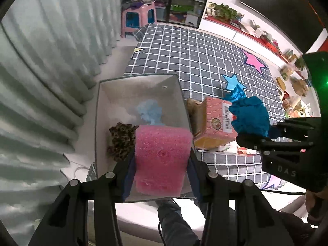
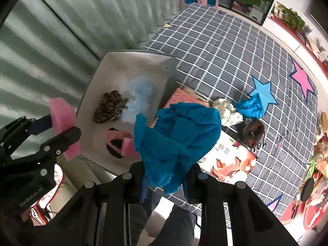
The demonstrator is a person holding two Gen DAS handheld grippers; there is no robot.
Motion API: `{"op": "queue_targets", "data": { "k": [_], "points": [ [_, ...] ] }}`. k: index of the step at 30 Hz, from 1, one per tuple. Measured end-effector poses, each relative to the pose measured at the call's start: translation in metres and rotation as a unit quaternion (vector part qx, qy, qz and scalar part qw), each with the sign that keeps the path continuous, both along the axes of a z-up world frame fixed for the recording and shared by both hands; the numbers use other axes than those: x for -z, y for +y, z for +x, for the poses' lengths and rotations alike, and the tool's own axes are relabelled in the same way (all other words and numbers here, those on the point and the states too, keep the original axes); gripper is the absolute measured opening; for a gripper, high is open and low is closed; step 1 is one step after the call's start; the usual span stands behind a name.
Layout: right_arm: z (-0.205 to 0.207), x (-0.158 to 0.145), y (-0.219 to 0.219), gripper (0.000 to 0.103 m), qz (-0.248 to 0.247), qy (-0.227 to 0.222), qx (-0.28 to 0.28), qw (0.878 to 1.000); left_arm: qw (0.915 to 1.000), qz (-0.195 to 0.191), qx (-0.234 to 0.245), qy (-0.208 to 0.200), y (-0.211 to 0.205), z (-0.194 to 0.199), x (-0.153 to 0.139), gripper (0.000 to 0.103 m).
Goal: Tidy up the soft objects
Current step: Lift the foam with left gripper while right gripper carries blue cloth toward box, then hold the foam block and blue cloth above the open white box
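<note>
My left gripper [image 1: 161, 170] is shut on a pink sponge [image 1: 162, 157] and holds it above the near end of an open grey box [image 1: 139, 86]. The box holds a light blue fluffy item [image 1: 150, 110], a leopard-print item [image 1: 122, 141] and, in the right wrist view, a pink and black item [image 2: 121, 145]. My right gripper [image 2: 166, 176] is shut on a crumpled blue cloth [image 2: 178, 135], held just right of the box. The left gripper with the sponge [image 2: 61, 110] shows at the left of that view. Another blue cloth [image 2: 251, 105] lies on the checked bed cover [image 2: 225, 47].
A pink snack carton [image 1: 217, 123] lies right of the box. A white spotted soft item [image 2: 227, 109], a brown round item [image 2: 253, 132] and a printed packet [image 2: 231, 160] lie nearby. Curtains [image 1: 41, 82] hang left; cluttered shelves [image 1: 287, 71] line the right.
</note>
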State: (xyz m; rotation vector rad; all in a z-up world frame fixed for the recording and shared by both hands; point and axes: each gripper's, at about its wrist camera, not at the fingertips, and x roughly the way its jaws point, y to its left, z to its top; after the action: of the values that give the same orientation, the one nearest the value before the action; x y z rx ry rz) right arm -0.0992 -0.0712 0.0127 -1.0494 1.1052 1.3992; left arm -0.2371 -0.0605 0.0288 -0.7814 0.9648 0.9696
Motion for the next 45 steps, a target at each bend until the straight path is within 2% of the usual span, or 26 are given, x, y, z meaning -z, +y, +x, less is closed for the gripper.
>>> {"op": "queue_targets", "data": {
  "k": [30,45],
  "points": [
    [-0.052,0.022,0.028,0.028,-0.025,0.009,-0.066,0.997,0.9971,-0.044,-0.062,-0.003,0.01,-0.047,0.034,0.05],
    [-0.062,0.028,0.066,0.028,-0.031,0.023,-0.069,0.997,0.9961,-0.06,-0.064,0.007,0.041,-0.043,0.052,0.05]
  ]
}}
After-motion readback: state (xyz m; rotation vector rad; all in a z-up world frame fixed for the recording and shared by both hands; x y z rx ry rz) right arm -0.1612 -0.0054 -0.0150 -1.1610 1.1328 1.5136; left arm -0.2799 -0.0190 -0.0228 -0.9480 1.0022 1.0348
